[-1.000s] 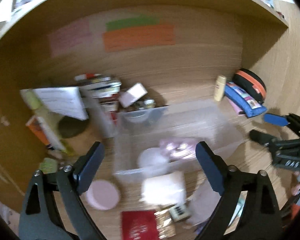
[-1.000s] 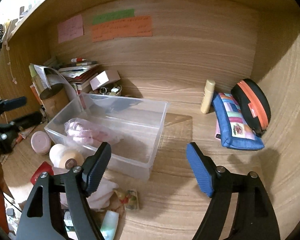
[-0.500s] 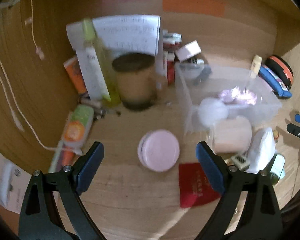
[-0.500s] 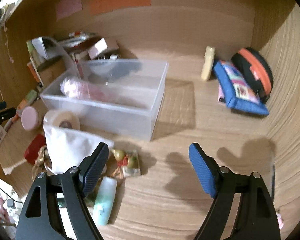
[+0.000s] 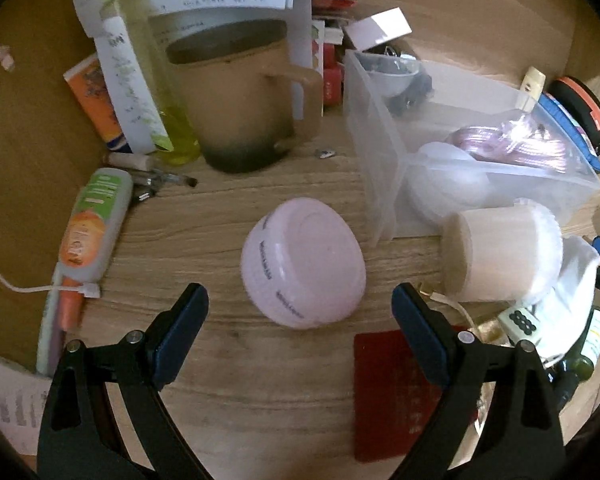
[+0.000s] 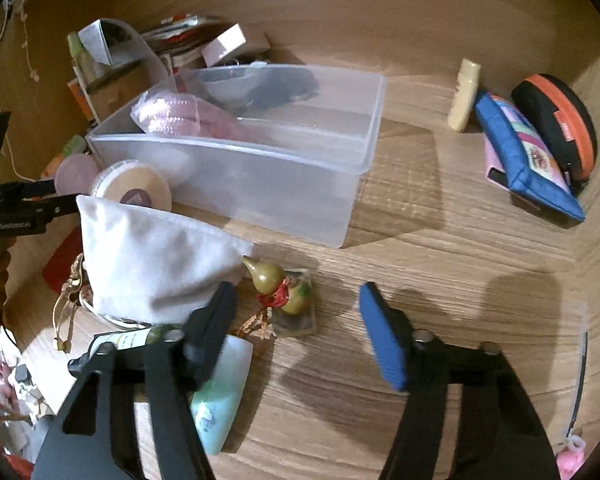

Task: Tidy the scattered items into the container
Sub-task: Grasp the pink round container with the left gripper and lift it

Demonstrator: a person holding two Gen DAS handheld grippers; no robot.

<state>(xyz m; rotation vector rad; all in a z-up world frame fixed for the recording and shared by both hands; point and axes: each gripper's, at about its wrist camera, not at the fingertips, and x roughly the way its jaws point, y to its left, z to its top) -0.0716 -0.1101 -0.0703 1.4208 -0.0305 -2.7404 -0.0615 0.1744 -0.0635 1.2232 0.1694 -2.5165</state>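
A wood-grain desk [image 6: 440,240] boxed in by wooden walls is my workspace, crowded with clutter. The clear plastic container [image 6: 300,184] sits toward twelve o'clock in the right wrist view and at two o'clock in the left one, already holding a pink bagged bundle [image 6: 172,114] in its near-left corner.

My left gripper [image 5: 300,312] hangs with its jaws spread wide and nothing between the pads; the pink round jar [image 5: 302,262] lies on the desk just ahead of them at twelve o'clock, centred in the gap, which I judge is why I hold this hand so: to straddle the jar. A cream jar [image 5: 500,254] lies on its side at three o'clock, against the container's wall.

My right gripper [image 6: 296,320] has just been narrowing its jaws, yet they remain apart and clamp nothing. The gourd charm [image 6: 280,284], lying on a small packet, sits just beyond the tips at twelve o'clock; I take it as the likely target. A white pouch [image 6: 152,256] rests at ten o'clock, and a pale green tube [image 6: 220,396] lies under the left finger.
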